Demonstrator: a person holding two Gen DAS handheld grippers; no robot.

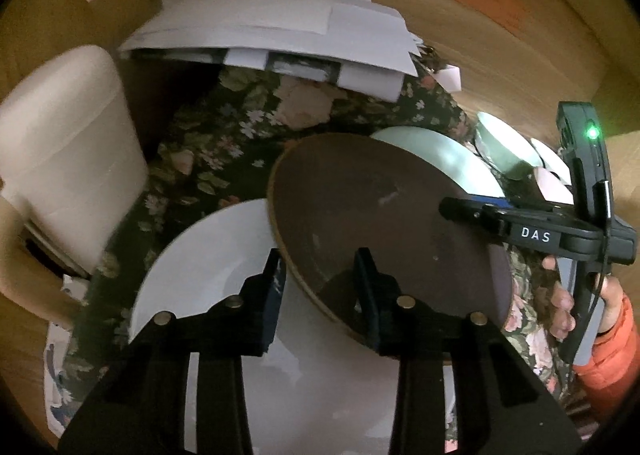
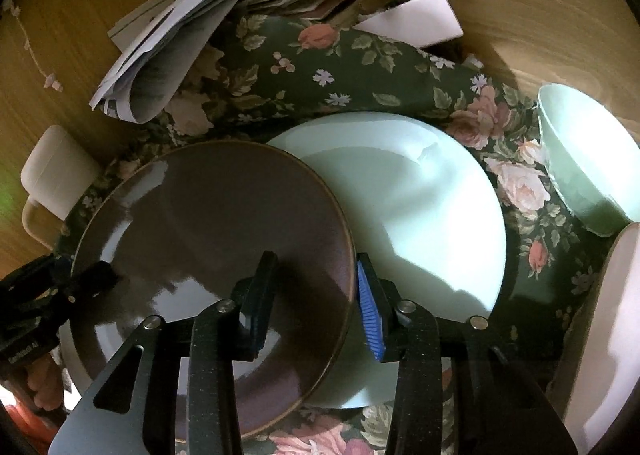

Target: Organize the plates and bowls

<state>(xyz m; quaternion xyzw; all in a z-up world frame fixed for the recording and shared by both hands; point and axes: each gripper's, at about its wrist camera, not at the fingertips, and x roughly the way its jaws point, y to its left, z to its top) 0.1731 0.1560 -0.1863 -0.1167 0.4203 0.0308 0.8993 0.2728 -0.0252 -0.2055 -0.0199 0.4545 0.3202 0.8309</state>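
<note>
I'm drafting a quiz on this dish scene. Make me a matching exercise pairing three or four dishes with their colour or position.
Things:
1. Plate gripped at both rims
2. Plate under its right edge
3. Plate under its left edge
4. Bowl

Descriptions:
A. White
B. Brown
C. Far right, on the floral cloth
D. Pale green, flat

Pairs: 1-B, 2-D, 3-A, 4-C

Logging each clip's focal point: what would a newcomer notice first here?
The round, glossy dark brown plate in the middle, with both grippers, the left gripper and the right gripper, clamped on opposite sides of its rim. It overlaps a pale green plate on the dark floral tablecloth.
</note>
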